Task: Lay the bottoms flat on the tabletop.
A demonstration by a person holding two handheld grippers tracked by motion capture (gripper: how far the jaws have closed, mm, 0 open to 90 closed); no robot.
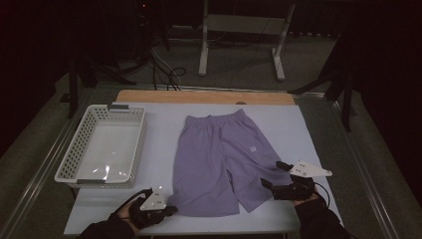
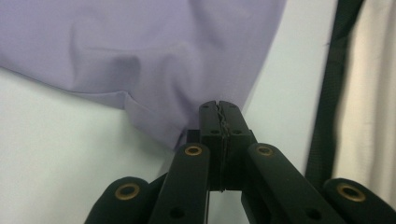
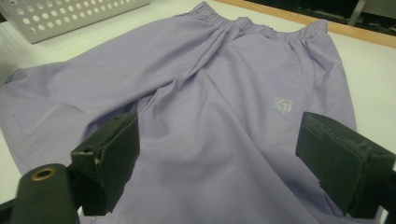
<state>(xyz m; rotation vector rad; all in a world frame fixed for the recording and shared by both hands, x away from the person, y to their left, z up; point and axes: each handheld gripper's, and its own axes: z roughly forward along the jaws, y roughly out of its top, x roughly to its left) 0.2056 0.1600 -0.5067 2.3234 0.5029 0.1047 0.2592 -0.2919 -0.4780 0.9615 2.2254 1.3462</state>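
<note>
Purple shorts (image 1: 221, 162) lie flat at the centre of the pale table (image 1: 164, 124), long axis running up the frame: waistband toward the top, leg hems toward the bottom.

Left gripper (image 1: 170, 211) sits at lower left, at the hem corner of the left-hand leg. Its jaws are closed tight together; cloth (image 2: 140, 60) reaches the tips, but whether any is pinched I cannot tell.

Right gripper (image 1: 275, 174) sits at lower right, jaws wide apart, the right-hand leg hem (image 3: 210, 154) between them, untouched.

White basket (image 1: 79, 144) stands at left, well apart. Room behind is dark.
</note>
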